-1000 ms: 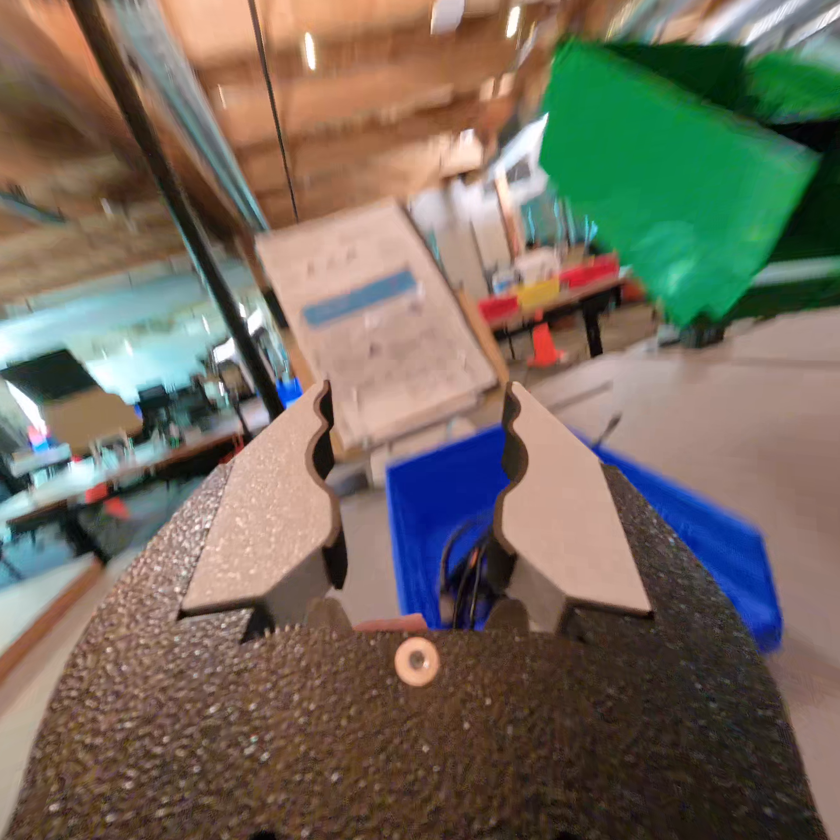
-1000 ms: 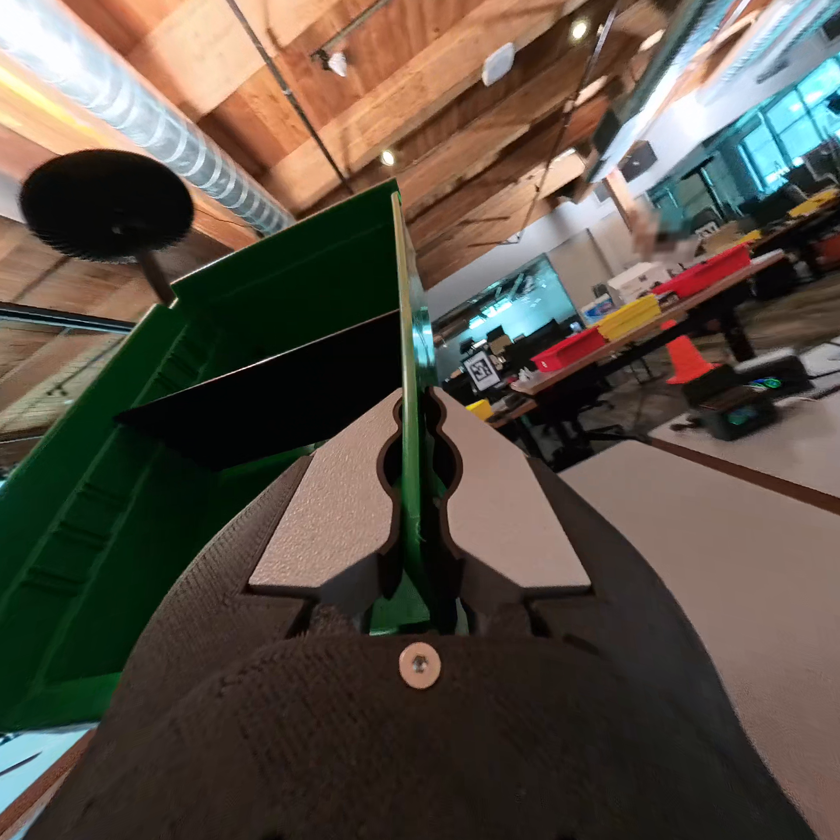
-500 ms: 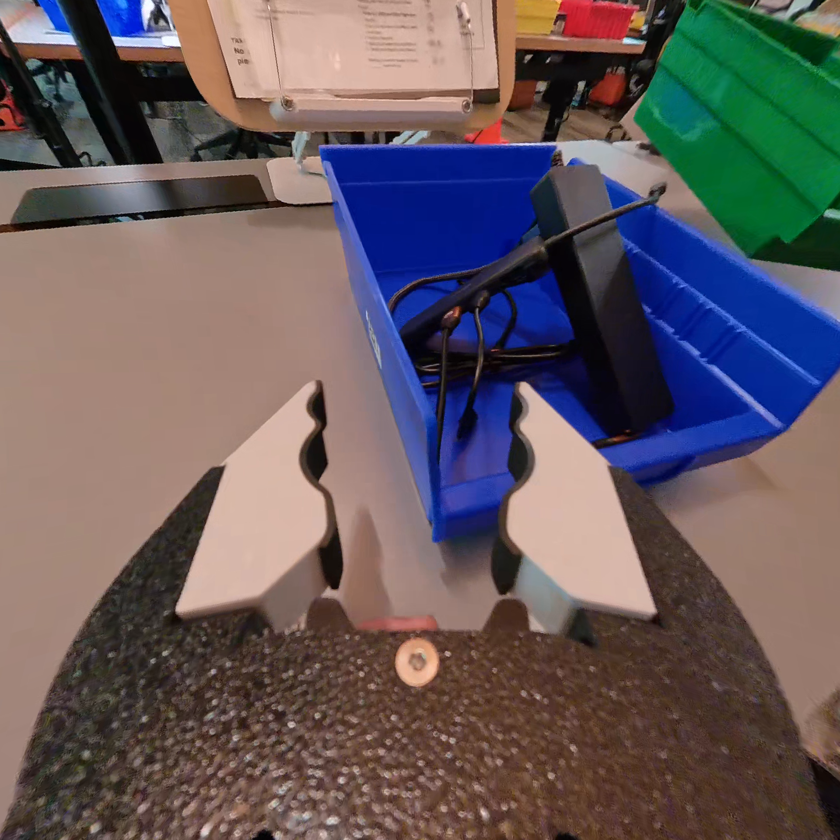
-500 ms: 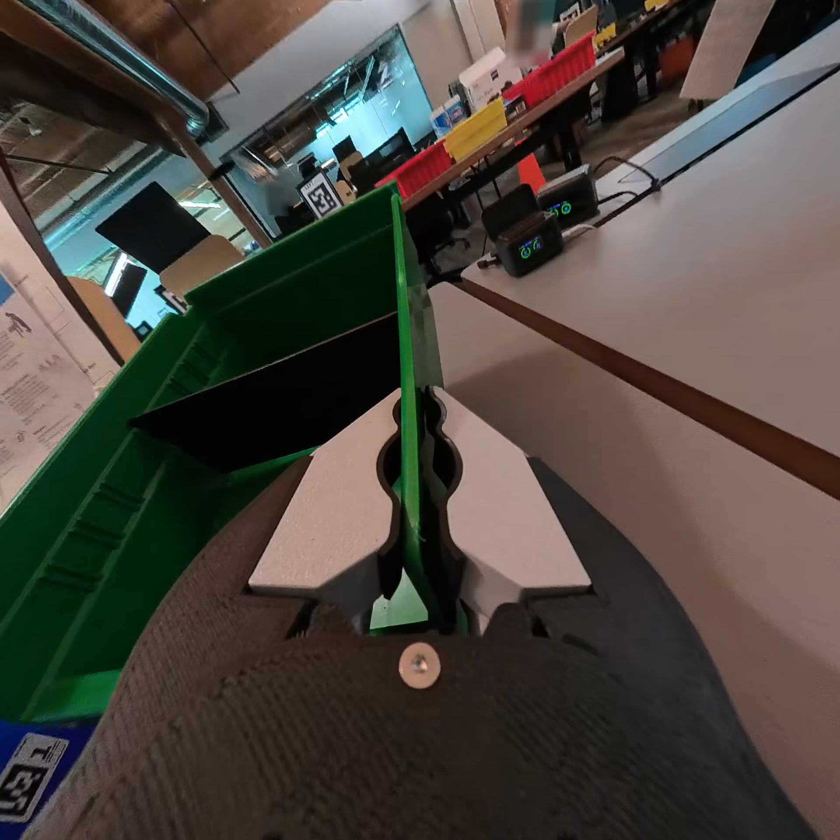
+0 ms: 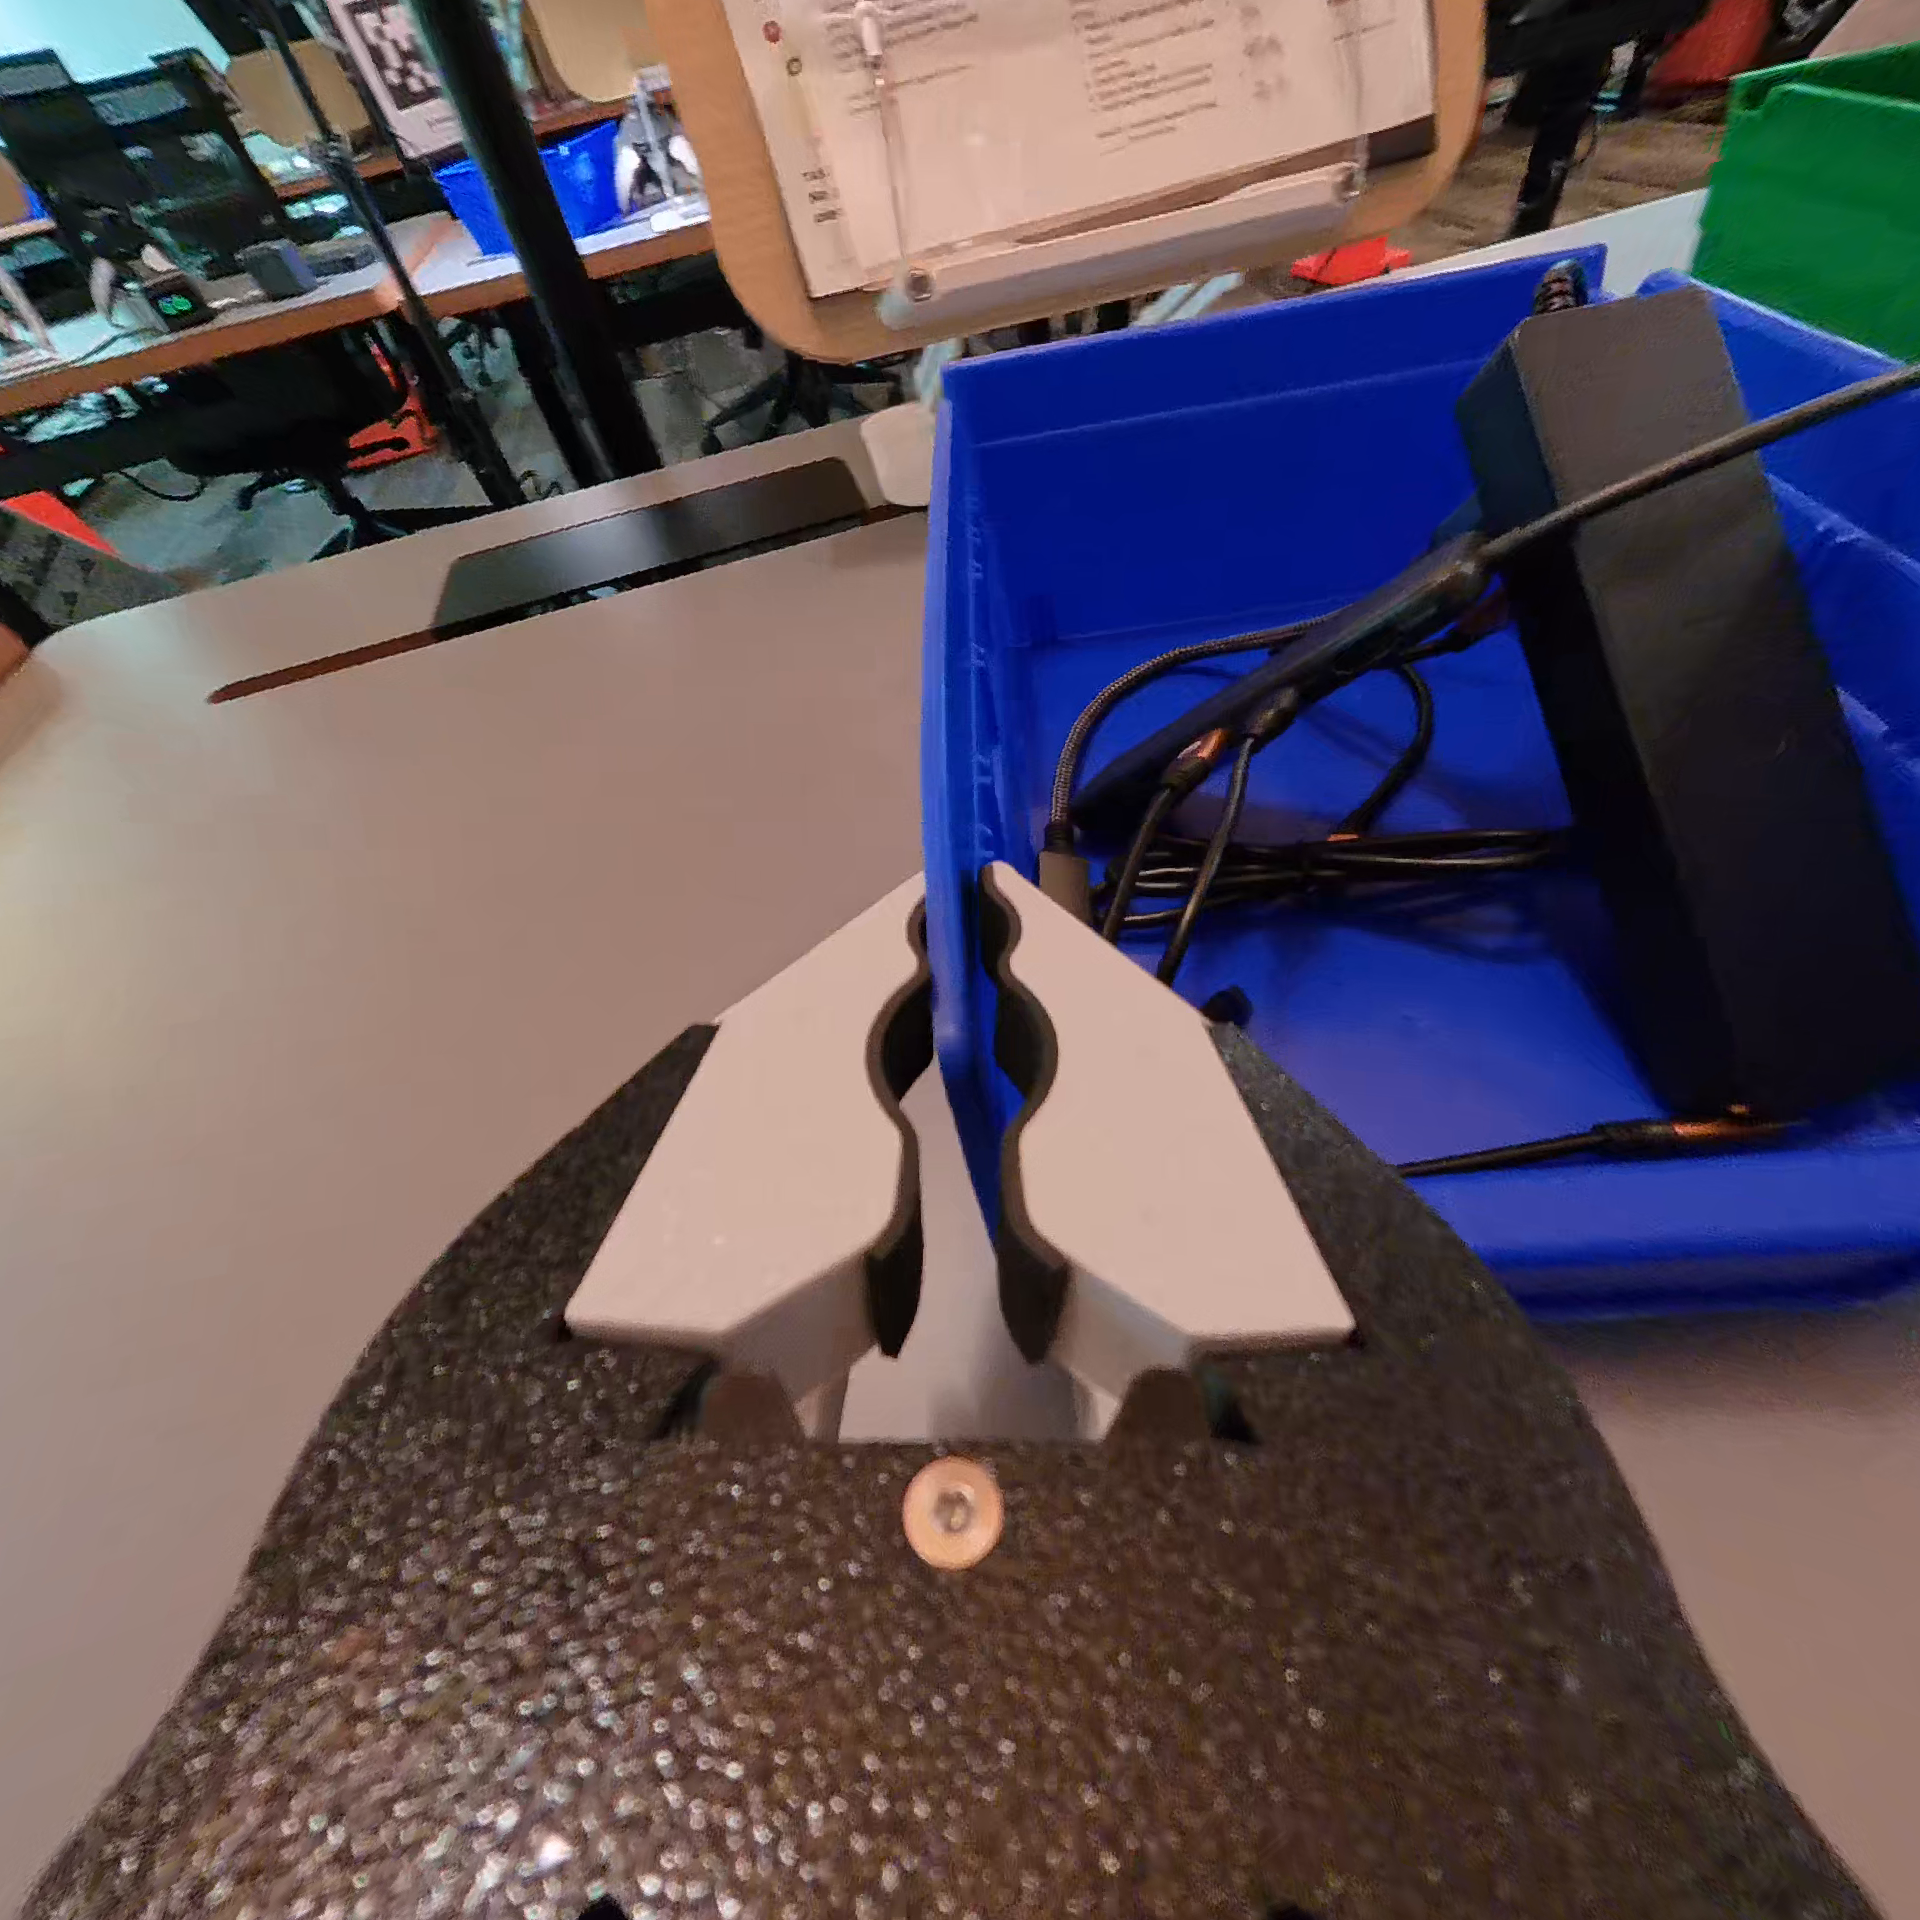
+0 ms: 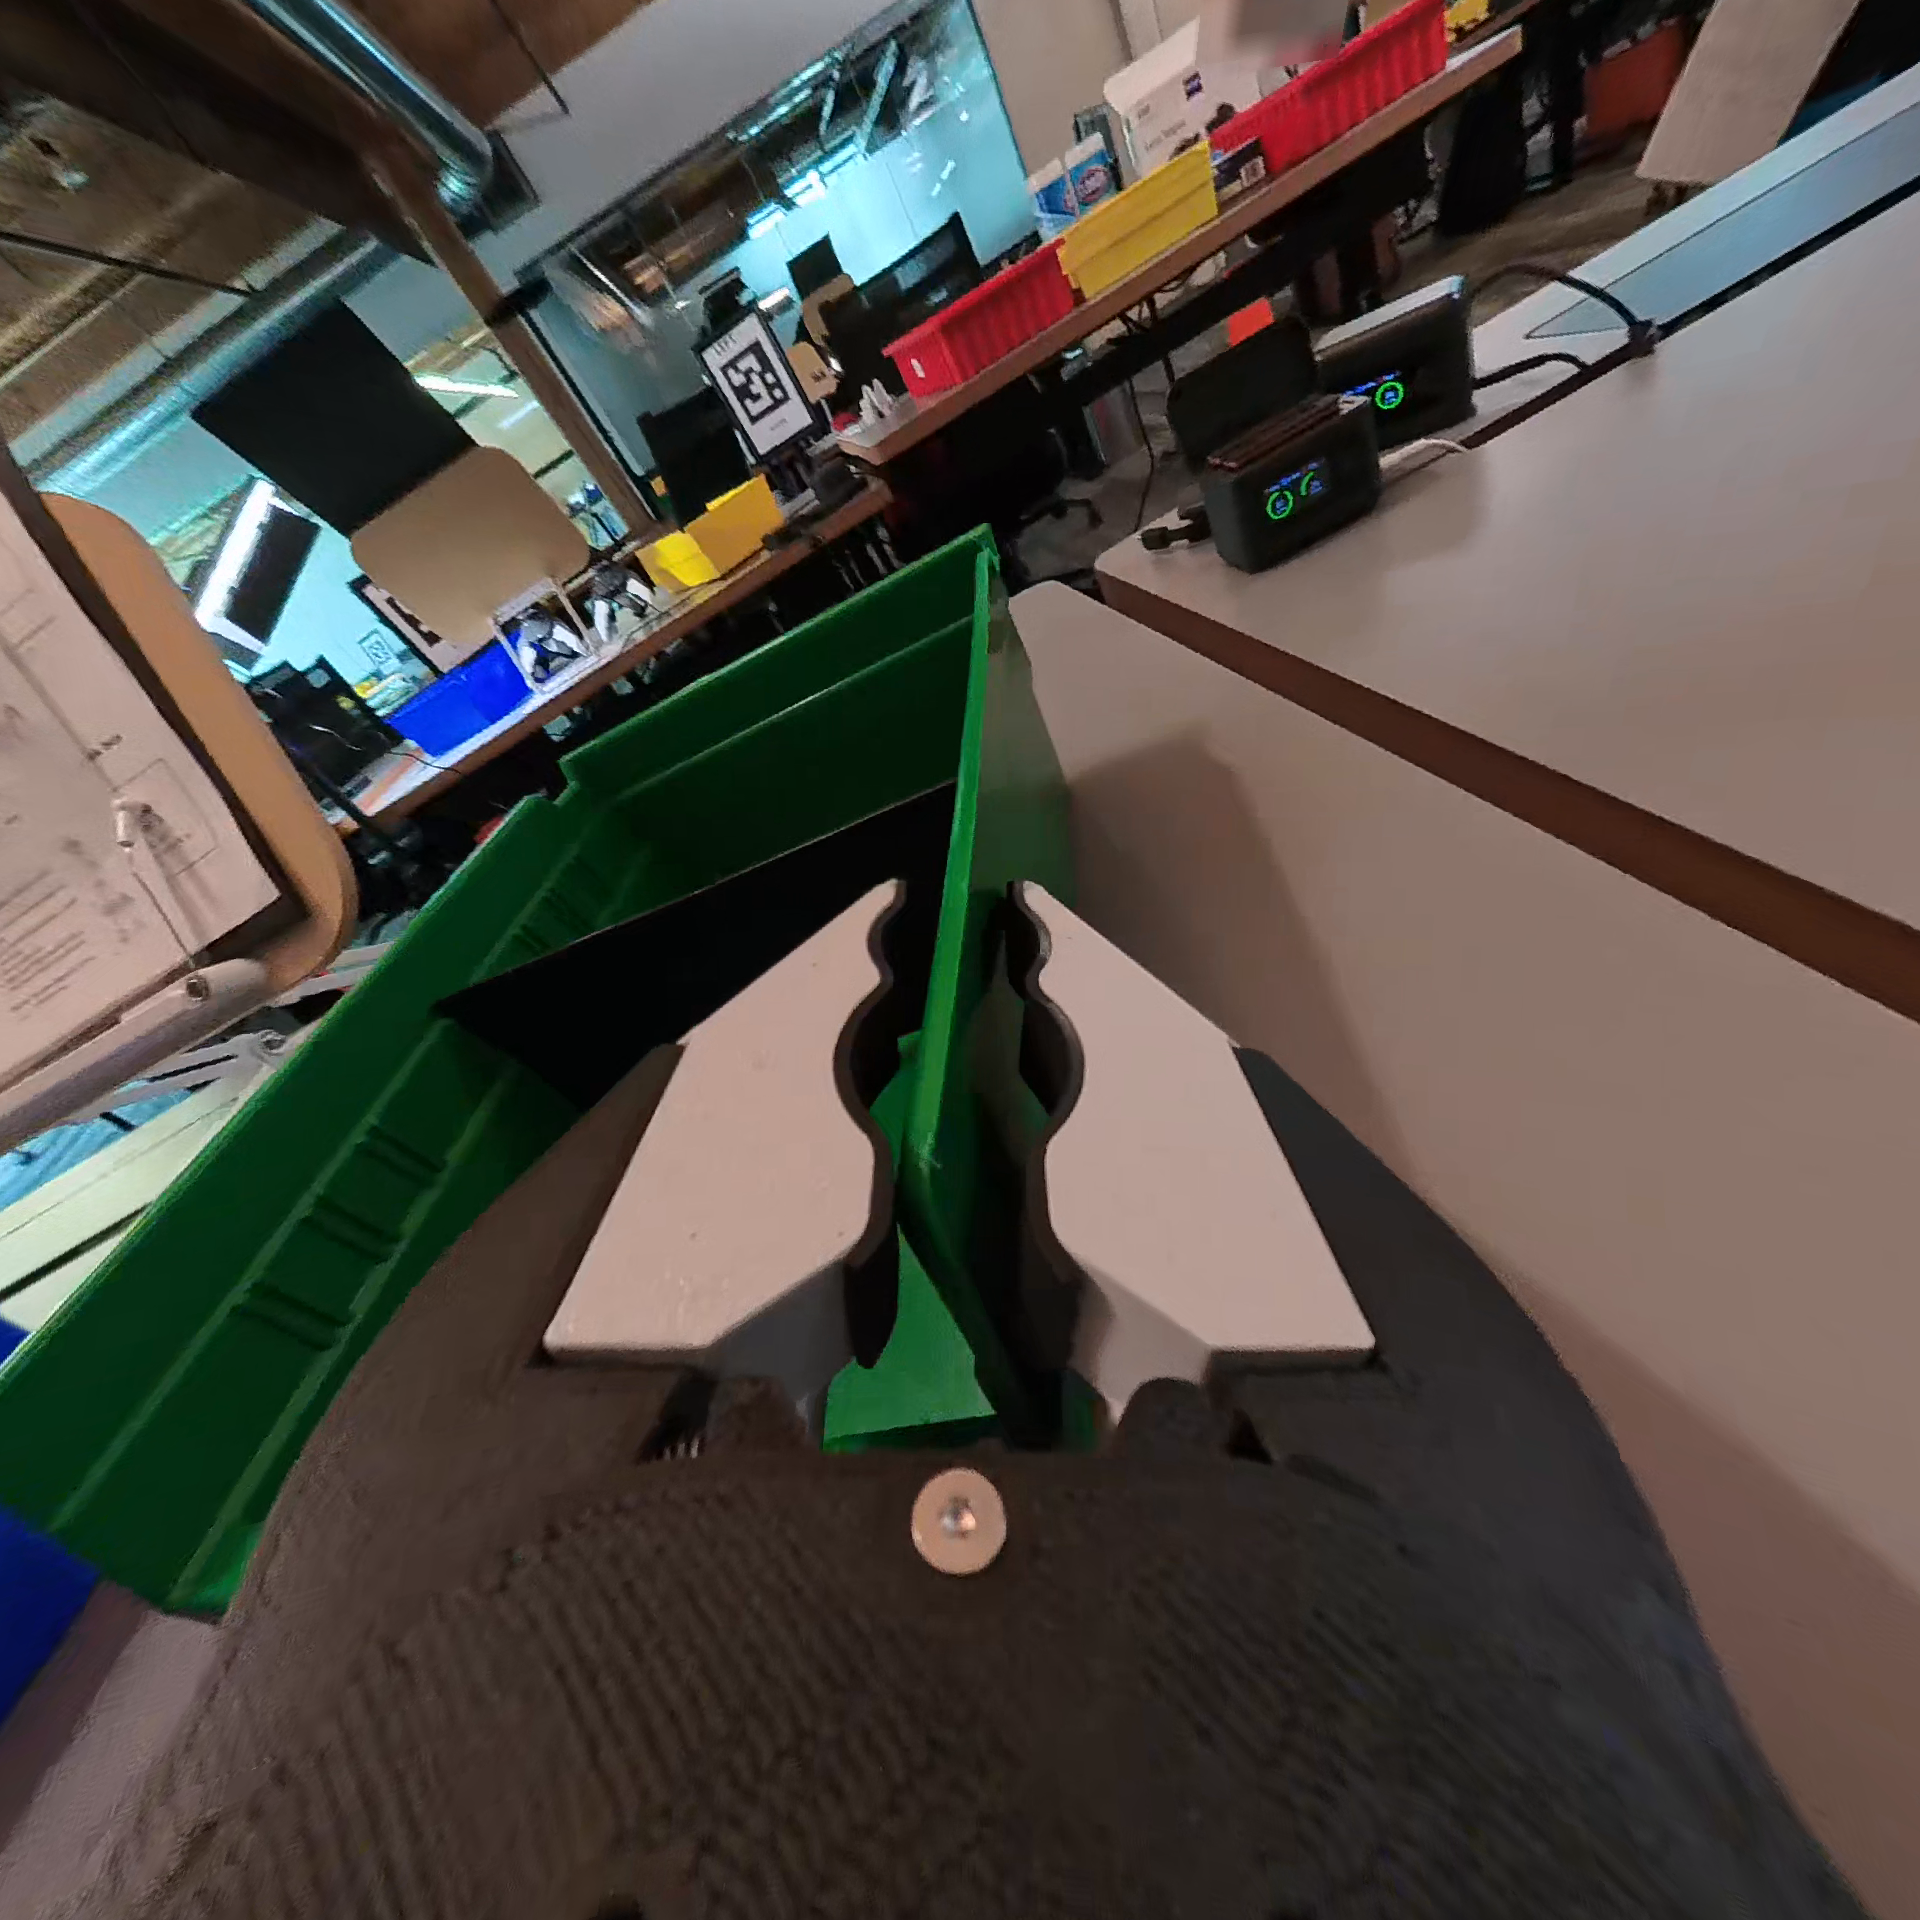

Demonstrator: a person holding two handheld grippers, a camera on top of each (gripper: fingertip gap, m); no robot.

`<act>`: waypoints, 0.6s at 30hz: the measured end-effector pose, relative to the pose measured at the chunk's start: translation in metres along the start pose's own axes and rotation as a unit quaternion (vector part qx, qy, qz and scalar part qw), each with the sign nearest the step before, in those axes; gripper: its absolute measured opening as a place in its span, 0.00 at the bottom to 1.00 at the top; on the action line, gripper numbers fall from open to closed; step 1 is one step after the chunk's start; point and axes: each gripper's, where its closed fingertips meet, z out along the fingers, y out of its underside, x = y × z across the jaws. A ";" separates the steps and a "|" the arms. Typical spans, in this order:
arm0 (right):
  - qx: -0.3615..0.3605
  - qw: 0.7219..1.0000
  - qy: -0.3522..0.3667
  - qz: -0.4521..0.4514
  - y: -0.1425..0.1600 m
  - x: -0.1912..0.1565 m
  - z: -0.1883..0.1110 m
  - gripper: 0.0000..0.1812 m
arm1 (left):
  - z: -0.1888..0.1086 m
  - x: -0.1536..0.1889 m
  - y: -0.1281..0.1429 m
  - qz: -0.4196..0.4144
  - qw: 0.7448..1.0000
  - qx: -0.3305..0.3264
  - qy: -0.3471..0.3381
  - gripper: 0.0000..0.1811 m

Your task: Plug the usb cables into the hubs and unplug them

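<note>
A blue bin (image 5: 1403,436) stands on the grey table (image 5: 416,935). In it lie a long black hub (image 5: 1683,675) leaning on the right wall, a slim black hub (image 5: 1299,675) and a tangle of black USB cables (image 5: 1330,862). My left gripper (image 5: 954,899) is shut on the blue bin's left wall. My right gripper (image 6: 956,899) grips the right wall of a green bin (image 6: 312,1195), with the jaws close on either side. A black divider (image 6: 727,966) stands inside the green bin; the rest of its inside is hidden. The green bin also shows in the left wrist view (image 5: 1818,187).
A paper sheet on a clipboard stand (image 5: 1039,135) and a black pole (image 5: 520,239) stand behind the table. Two dark power boxes with lit displays (image 6: 1288,488) sit on the neighbouring table beyond a brown seam (image 6: 1558,821). A corner of the blue bin (image 6: 31,1621) lies left of the green bin.
My left gripper swung down to the blue bin and closed on its left wall. My right gripper lowered the green bin to the table; its jaws stand slightly wider than before.
</note>
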 end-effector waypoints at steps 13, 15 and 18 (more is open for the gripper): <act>0.076 0.988 -0.067 -0.117 -0.023 -0.069 -0.055 0.38 | 0.013 -0.179 0.024 -0.066 0.992 -0.031 -0.107 0.05; 0.061 0.986 -0.114 -0.105 -0.016 -0.098 -0.056 0.39 | 0.021 -0.209 0.026 -0.075 0.989 -0.032 -0.121 0.05; 0.062 0.974 -0.170 -0.134 0.000 -0.143 -0.061 0.38 | 0.032 -0.241 0.029 -0.091 0.988 -0.032 -0.124 0.05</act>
